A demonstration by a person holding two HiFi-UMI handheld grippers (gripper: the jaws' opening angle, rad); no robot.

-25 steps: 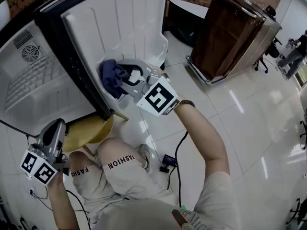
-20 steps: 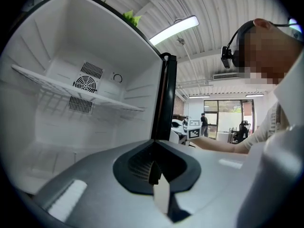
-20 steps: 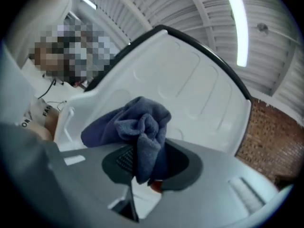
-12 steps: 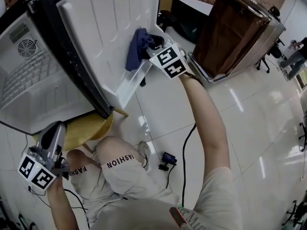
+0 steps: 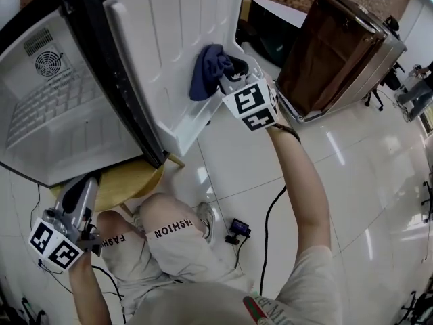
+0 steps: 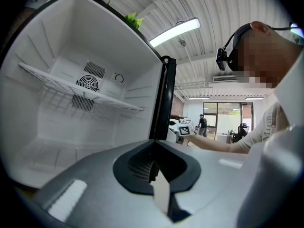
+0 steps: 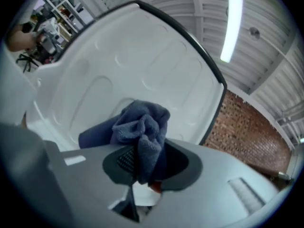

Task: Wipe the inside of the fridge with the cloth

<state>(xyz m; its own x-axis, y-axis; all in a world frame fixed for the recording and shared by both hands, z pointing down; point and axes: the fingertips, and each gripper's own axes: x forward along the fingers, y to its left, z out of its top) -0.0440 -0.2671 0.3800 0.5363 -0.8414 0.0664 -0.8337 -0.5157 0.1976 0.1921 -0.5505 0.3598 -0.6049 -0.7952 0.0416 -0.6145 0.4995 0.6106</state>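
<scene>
We noted the right hand-held gripper (image 5: 229, 73) clamped on a crumpled dark blue terry cloth (image 5: 207, 72). Its jaws had just been closing with the cloth between them. The cloth sat against the white moulded plastic liner of the open fridge door (image 5: 169, 32), close to the door's free edge. The left hand-held gripper (image 5: 86, 185) hung low beside a round yellow wooden stool (image 5: 132, 181). Its jaws were fully together and empty, and it faced the white fridge cavity (image 6: 57, 127) and its white wire shelf (image 6: 71, 87).
</scene>
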